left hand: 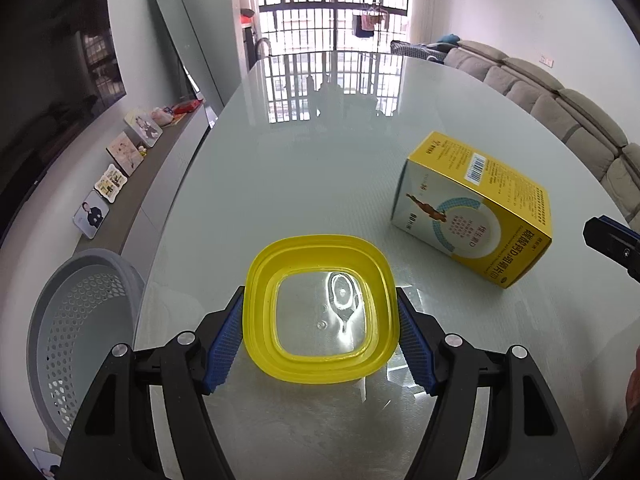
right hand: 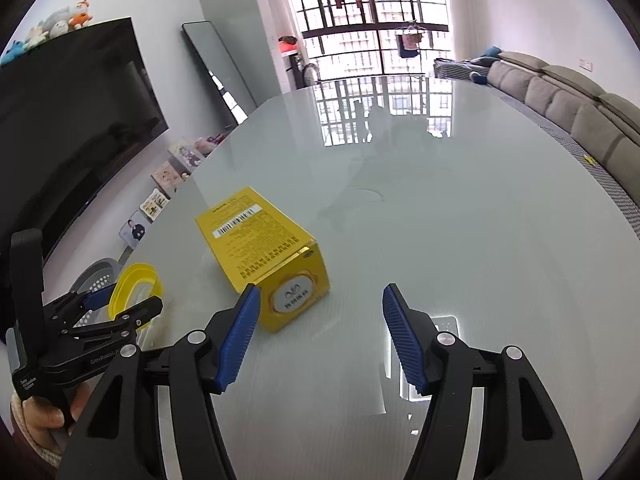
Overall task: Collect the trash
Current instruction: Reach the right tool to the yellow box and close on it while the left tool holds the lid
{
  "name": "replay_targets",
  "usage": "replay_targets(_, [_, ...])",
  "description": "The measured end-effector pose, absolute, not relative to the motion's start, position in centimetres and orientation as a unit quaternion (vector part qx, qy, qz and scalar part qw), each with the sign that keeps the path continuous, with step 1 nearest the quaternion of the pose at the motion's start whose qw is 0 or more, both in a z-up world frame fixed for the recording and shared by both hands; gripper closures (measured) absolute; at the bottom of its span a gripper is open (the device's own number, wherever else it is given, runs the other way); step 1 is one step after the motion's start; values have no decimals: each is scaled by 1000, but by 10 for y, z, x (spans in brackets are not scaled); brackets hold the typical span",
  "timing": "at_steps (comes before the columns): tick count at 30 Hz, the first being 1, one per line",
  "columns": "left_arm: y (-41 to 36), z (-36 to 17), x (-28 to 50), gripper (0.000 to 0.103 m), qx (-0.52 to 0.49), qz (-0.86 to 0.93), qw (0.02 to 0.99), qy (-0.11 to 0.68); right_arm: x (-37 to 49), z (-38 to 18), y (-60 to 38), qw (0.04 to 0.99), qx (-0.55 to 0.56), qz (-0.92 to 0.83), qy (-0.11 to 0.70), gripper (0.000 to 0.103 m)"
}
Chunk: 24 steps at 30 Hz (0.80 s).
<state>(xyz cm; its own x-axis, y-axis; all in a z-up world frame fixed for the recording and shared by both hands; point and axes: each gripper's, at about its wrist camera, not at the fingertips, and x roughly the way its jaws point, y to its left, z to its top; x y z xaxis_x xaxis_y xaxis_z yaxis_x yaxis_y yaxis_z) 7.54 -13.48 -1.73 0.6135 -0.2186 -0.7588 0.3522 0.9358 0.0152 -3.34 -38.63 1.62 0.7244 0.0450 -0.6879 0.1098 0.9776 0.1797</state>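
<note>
A yellow-rimmed clear plastic tub (left hand: 320,312) sits between the blue pads of my left gripper (left hand: 320,340), which is shut on its two sides and holds it above the glass table (left hand: 304,184). The same tub (right hand: 136,286) shows at the left of the right wrist view, in the left gripper (right hand: 120,304). A yellow carton (left hand: 476,212) lies on its side on the table, right of the tub. My right gripper (right hand: 320,340) is open with nothing between its pads; the carton (right hand: 268,260) lies just beyond its left fingertip (right hand: 244,320).
A grey perforated basket (left hand: 80,332) stands on the floor off the table's left edge. Behind it runs a low shelf (left hand: 132,200) with photo frames under a wall television (left hand: 52,72). A grey sofa (left hand: 560,112) lines the right side. A hand (right hand: 44,412) grips the left tool.
</note>
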Motion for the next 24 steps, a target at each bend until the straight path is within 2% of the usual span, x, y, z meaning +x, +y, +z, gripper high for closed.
replay_targets(9, [-102, -11, 89, 35, 59, -121, 905, 403, 32, 35, -366, 910, 47, 51, 409, 34])
replay_targets(12, [-97, -12, 91, 35, 53, -115, 906, 405, 48, 38, -359, 904, 32, 74, 421, 29])
replay_targets(24, [-90, -17, 95, 35, 41, -113, 904, 410, 93, 14, -341, 869, 12, 99, 484, 29])
